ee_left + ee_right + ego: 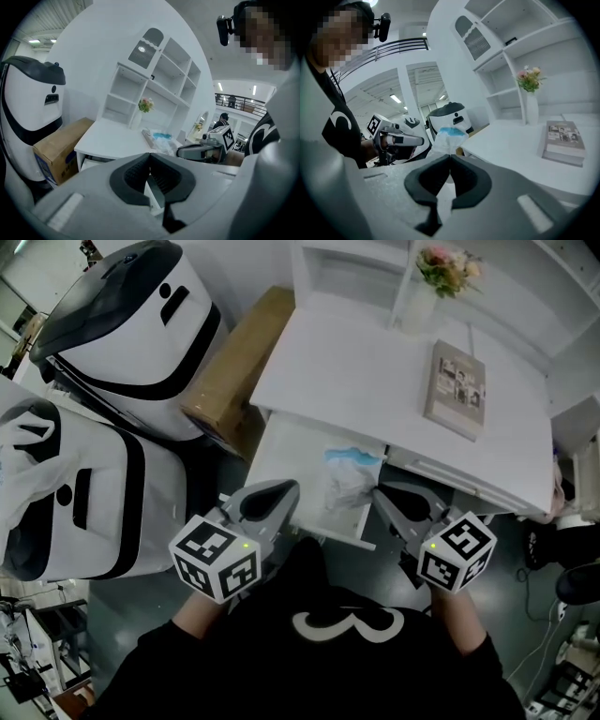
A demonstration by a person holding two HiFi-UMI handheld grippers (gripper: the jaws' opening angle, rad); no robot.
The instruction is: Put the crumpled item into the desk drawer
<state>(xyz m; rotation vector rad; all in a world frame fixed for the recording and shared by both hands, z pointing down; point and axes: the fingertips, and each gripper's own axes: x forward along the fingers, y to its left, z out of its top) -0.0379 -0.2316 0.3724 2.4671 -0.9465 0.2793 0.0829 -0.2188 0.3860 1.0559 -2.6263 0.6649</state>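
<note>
The crumpled item (347, 479), a white wrapper with a blue patch, lies in the open white desk drawer (286, 451) below the desk top (366, 371). My right gripper (381, 491) is at the item's right edge, jaws closed; in the right gripper view the item (446, 138) narrows down into the closed tips (450, 156), so it looks pinched there. My left gripper (287, 489) hovers over the drawer's front, left of the item, shut with nothing in it. From the left gripper view I see its closed jaws (150, 154), the item (161, 140) and the right gripper (201, 150) beyond.
A grey book (457, 390) and a vase of flowers (433, 282) stand on the desk. A cardboard box (234, 362) leans against the desk's left side. Two white-and-black machines (122, 320) (70, 488) stand to the left. White shelves (159, 79) rise behind the desk.
</note>
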